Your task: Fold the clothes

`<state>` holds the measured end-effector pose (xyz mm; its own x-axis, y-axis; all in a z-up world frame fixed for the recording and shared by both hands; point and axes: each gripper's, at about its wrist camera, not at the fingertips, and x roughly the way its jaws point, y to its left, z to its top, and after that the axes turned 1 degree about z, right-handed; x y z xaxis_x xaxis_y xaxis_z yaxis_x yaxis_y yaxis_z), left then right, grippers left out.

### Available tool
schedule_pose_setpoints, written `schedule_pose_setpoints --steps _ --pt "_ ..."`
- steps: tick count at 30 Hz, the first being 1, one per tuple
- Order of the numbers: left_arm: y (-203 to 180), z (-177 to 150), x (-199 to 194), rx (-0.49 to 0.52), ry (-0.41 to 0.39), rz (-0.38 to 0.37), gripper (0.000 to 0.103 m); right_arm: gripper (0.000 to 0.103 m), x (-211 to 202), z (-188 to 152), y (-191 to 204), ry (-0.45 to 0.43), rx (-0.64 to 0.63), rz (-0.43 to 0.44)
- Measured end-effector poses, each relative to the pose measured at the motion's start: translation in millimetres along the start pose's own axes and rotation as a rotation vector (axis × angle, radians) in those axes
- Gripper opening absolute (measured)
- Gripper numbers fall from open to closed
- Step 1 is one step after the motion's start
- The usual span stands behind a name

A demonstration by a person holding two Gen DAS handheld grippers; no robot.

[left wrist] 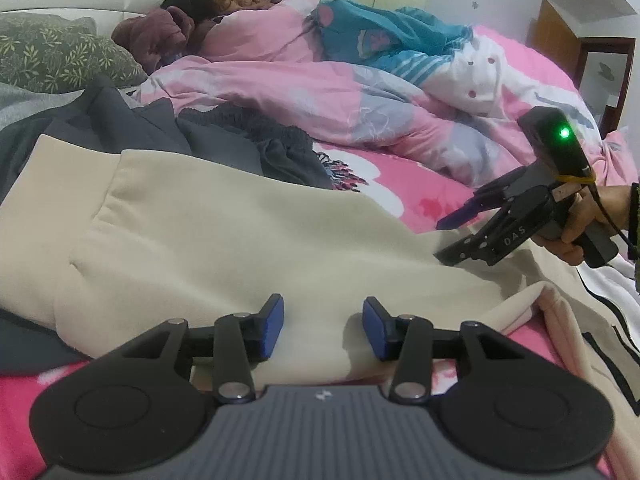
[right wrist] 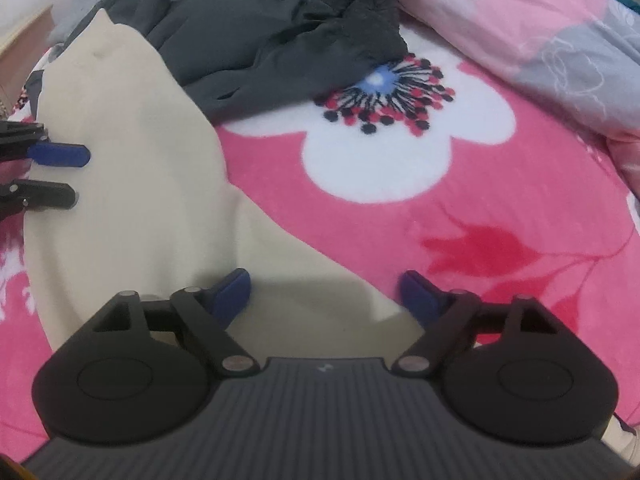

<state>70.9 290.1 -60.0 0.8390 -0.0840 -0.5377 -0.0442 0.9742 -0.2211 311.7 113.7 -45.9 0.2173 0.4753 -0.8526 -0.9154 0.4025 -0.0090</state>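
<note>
**Both grippers parted over the cream garment**

While you hold both tools low over the bed, the cream fleece garment [left wrist: 224, 232] lies spread on the pink fleece blanket with large white flowers [right wrist: 460, 208]. Your left gripper [left wrist: 323, 326] sits at the garment's near edge, its blue pads apart with cream cloth showing in the gap but nothing pinched. Your right gripper [right wrist: 325, 294] stands with its jaws wide, one pad over the garment's tapered end and the other over the blanket; they grip nothing. From the left wrist view, the right gripper [left wrist: 446, 240] reaches in at the garment's far right side, held by your hand [left wrist: 584, 228]. Beyond the garment sits a crumpled dark grey heap of clothes [right wrist: 288, 40], touching its far edge. Past that heap, a person lies under a pink floral quilt [left wrist: 320, 92]
</note>
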Motion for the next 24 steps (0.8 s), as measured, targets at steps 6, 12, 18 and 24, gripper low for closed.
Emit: schedule_pose_setpoints --steps 6,12,18,24 --pt "4 -2 -4 -0.029 -0.019 -0.01 0.045 0.004 -19 -6 22 -0.078 -0.036 -0.04" --pt "8 -3 -7 -0.064 -0.046 0.013 0.044 0.003 -35 -8 27 -0.216 -0.043 -0.191" --pt "10 -2 -7 -0.071 -0.046 0.027 0.044 0.008 2 -12 23 -0.236 0.024 -0.267" --pt "8 -2 -7 -0.061 -0.042 0.038 0.044 0.03 -41 -18 -28 -0.366 0.353 -0.35"
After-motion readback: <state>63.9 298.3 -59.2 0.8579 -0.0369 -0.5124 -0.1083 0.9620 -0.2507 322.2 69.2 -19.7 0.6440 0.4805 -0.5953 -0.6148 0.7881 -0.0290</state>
